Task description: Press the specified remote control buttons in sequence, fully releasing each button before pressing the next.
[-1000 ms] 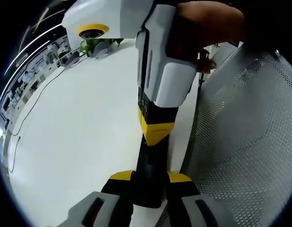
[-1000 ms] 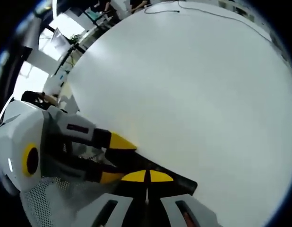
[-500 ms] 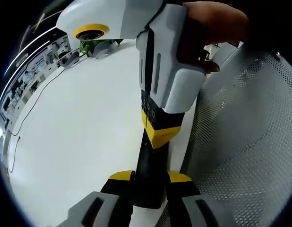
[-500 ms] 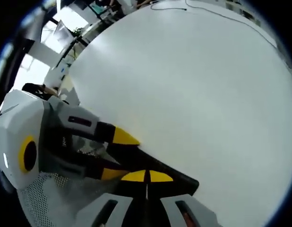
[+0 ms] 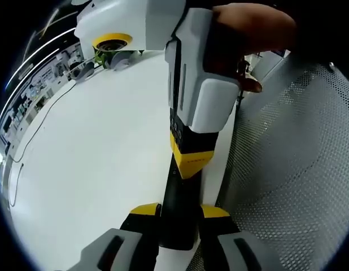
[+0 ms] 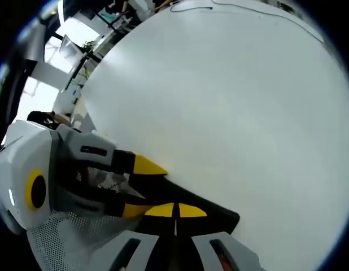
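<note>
White surface (image 5: pixel 95 152) takes up left & centre of the left gripper view. Thin dark cable (image 5: pixel 33 132) trails along its left edge. Perforated metal mesh panel (image 5: pixel 293 169) at right. Green item (image 5: pixel 109 53), blurry, at upper left by far edge.

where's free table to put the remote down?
Bare white table runs from the remote out to the cable and far clutter. Crowded at the edge by the perforated panel, where left gripper and right gripper meet.
</note>
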The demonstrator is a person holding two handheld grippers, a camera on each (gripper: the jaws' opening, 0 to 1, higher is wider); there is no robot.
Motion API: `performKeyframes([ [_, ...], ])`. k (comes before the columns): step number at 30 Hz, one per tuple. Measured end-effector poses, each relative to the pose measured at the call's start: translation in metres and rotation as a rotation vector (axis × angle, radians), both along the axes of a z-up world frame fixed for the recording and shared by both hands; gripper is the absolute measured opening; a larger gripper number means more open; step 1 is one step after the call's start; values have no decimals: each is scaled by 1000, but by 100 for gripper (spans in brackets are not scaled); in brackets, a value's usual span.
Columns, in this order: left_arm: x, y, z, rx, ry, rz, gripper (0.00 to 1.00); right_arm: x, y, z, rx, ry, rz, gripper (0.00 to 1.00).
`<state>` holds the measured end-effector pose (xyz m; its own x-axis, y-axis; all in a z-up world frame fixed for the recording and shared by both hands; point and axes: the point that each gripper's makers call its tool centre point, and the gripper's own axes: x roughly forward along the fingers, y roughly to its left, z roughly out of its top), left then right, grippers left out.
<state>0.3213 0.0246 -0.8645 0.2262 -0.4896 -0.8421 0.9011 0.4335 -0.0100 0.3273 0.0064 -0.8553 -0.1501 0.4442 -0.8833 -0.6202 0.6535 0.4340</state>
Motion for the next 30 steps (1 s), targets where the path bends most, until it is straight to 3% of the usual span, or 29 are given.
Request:
performKeyframes([
  [16, 1, -1, 0, -10, -4, 6, 26, -1, 1, 0, -29, -51, 62, 0],
  [30, 0, -1, 0, -17, -7, 6, 26, -5, -2, -1, -35, -10, 49, 0],
])
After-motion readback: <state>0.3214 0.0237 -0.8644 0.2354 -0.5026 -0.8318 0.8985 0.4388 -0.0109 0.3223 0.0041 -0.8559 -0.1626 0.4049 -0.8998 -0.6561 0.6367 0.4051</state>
